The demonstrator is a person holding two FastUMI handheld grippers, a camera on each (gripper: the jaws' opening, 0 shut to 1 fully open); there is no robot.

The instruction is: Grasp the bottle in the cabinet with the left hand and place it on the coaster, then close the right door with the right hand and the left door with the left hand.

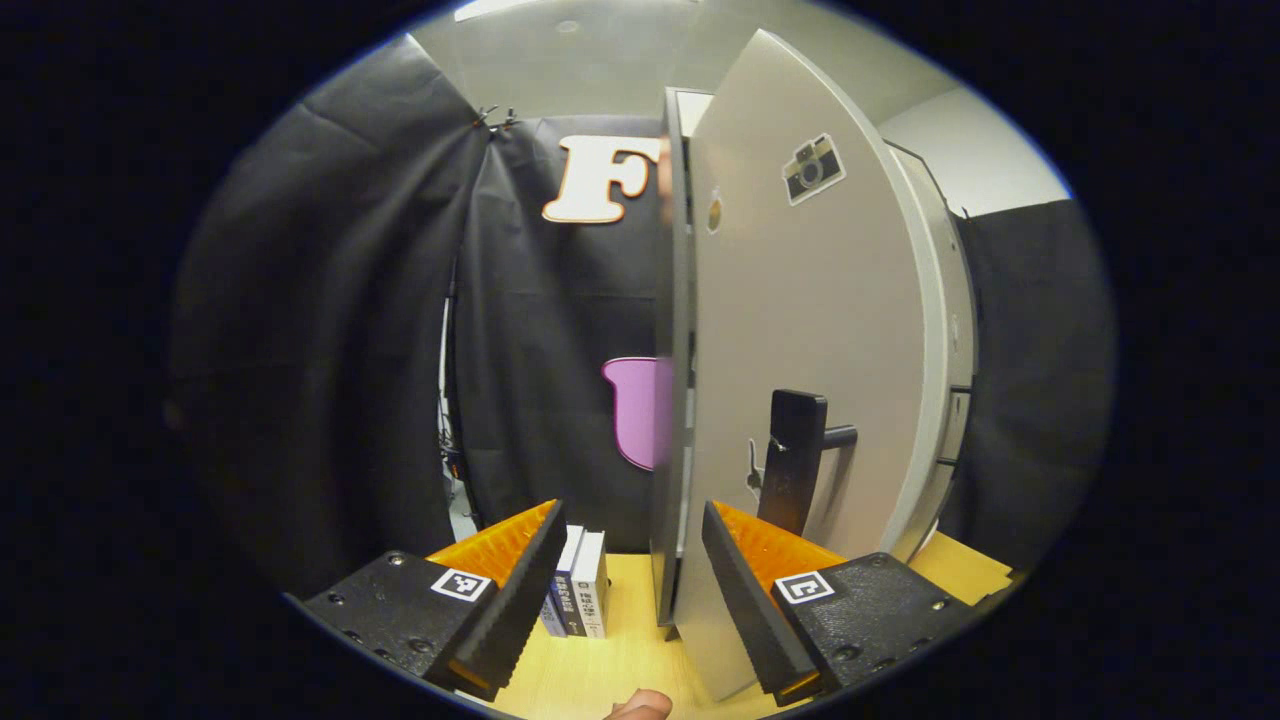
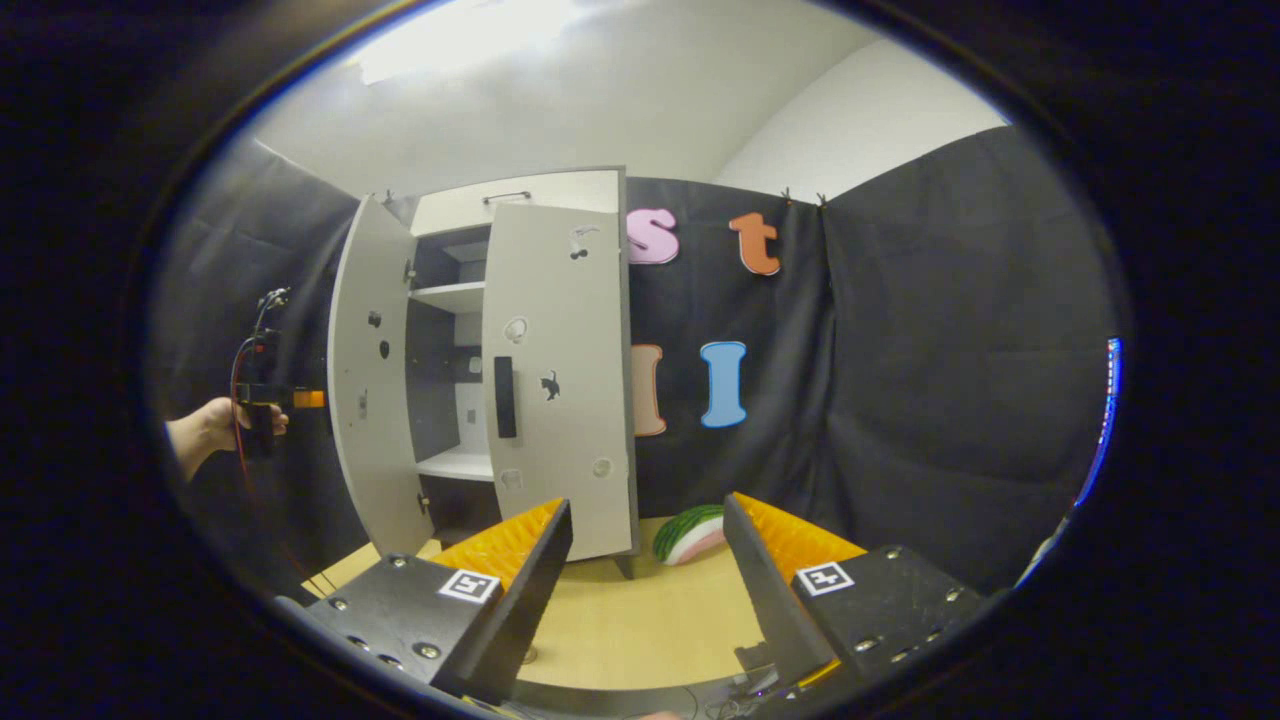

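Two grey cabinet doors (image 2: 555,380) ajar; two hand-held grippers, left (image 1: 630,570) and right (image 2: 648,560), both spread, empty. One watermelon slice (image 2: 690,533) on wooden bench (image 2: 640,620); three books (image 1: 580,585) left.

Pale cabinet (image 2: 480,370), left door (image 2: 375,400) ajar.

The right gripper (image 2: 645,560) hangs with its jaws apart over the table (image 2: 640,625), facing the cabinet (image 2: 480,370). The right door (image 2: 560,400) is nearly closed, the left door (image 2: 370,400) ajar. A hand (image 2: 215,425) holds the left gripper (image 2: 310,398) beside it. A watermelon slice (image 2: 690,535) lies near.
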